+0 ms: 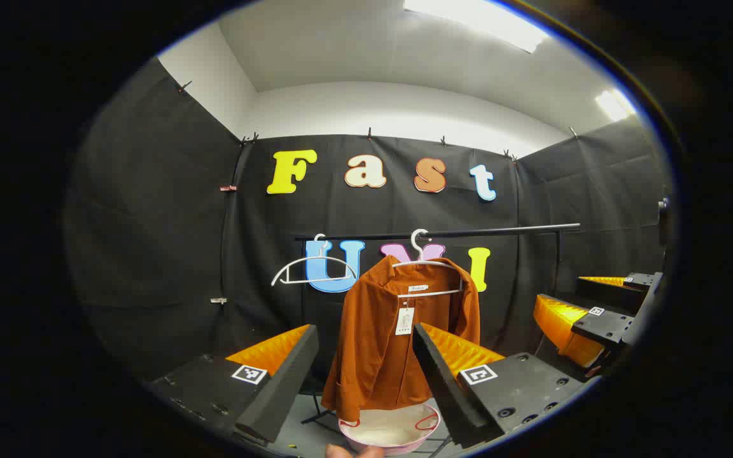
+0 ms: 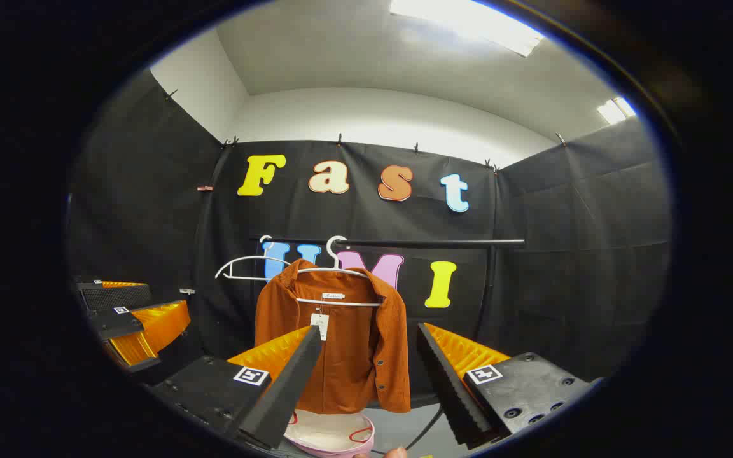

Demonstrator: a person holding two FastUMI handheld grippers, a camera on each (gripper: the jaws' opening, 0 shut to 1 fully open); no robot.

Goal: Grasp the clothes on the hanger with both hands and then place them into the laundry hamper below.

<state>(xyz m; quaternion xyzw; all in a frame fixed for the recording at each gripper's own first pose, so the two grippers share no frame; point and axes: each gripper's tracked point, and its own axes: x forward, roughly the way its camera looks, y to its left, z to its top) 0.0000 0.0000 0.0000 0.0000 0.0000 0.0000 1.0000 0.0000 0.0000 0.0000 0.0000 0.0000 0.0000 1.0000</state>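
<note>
Both hand-held grippers, left [image 1: 365, 362] and right [image 2: 366, 366], stand apart, well short of the rust-orange shirt [image 1: 398, 331] hanging on its white hanger [image 1: 427, 264] above the pink laundry hamper [image 1: 389, 432]. Advise closing one on each shoulder.

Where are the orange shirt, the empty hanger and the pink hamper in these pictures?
orange shirt [image 1: 379, 356]: left gripper view, front panel below the collar.
empty hanger [image 1: 313, 268]: left gripper view, its white shoulder arm, beside the shirt on the rail.
pink hamper [image 2: 331, 436]: right gripper view, pale inside, under the shirt.
</note>
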